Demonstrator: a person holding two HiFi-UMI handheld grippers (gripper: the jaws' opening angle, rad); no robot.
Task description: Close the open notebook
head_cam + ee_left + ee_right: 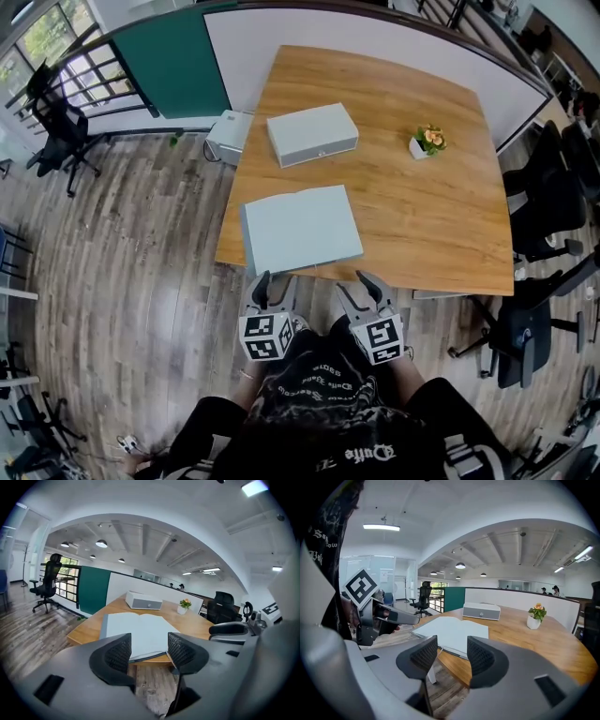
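The open notebook (300,228) lies flat with its pale pages up, at the near left edge of the wooden table (441,216). Both grippers hang just short of that edge, over the floor. My left gripper (272,284) is open and empty, pointing at the notebook's near edge. My right gripper (361,286) is open too, off the notebook's near right corner. Seen from the left gripper (149,641), the notebook (136,627) lies just beyond the jaws. The right gripper view has the notebook (452,632) ahead of the right gripper (452,646), with the left gripper (379,613) at left.
A grey box (312,133) sits at the table's far left and a small potted plant (429,141) at the far right. A white device (228,136) stands on the floor by the far left corner. Office chairs (534,319) crowd the right side; another chair (61,131) stands far left.
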